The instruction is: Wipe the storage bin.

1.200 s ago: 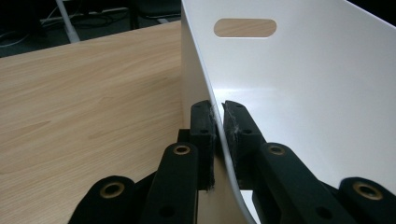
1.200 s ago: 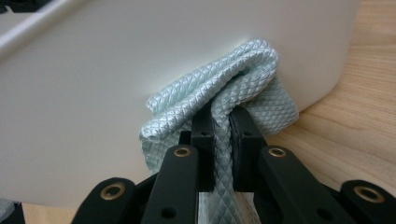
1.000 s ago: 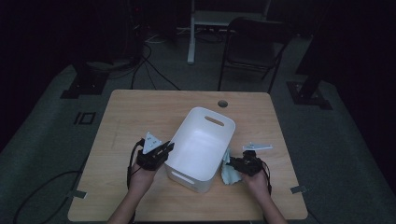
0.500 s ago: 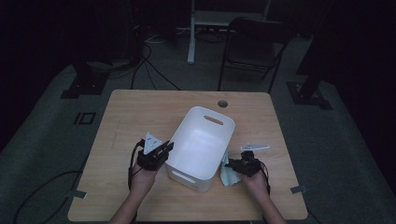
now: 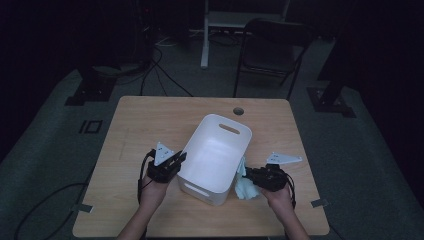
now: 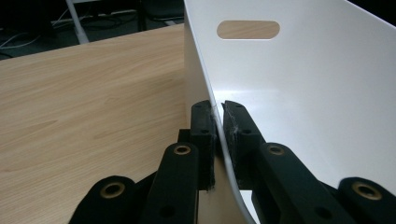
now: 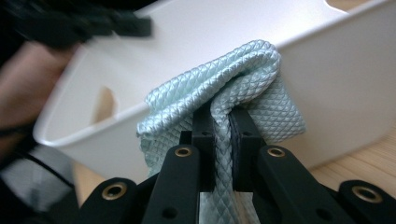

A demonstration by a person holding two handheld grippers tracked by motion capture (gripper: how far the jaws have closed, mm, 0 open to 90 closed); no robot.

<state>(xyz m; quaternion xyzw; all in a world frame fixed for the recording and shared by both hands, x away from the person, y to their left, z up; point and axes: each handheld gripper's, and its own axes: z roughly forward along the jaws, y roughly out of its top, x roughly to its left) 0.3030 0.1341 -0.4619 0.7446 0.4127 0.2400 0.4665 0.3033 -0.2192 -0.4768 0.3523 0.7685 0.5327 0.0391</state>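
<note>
Right tool (image 7: 221,122) pinching cloth (image 7: 243,74), wooden table (image 5: 150,120), dim room

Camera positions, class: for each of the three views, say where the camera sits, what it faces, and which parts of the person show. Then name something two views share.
High view: sits above the person's side, looking forward and down on the table; both forearms, the left gripper and the right gripper show.
Left gripper view: rides the left gripper, looking along its jaws, clamped on the white bin wall.
Right gripper view: rides the right gripper, jaws shut on the pale green cloth beside the bin; the other hand shows blurred.
Shared: all three show the white bin.
</note>
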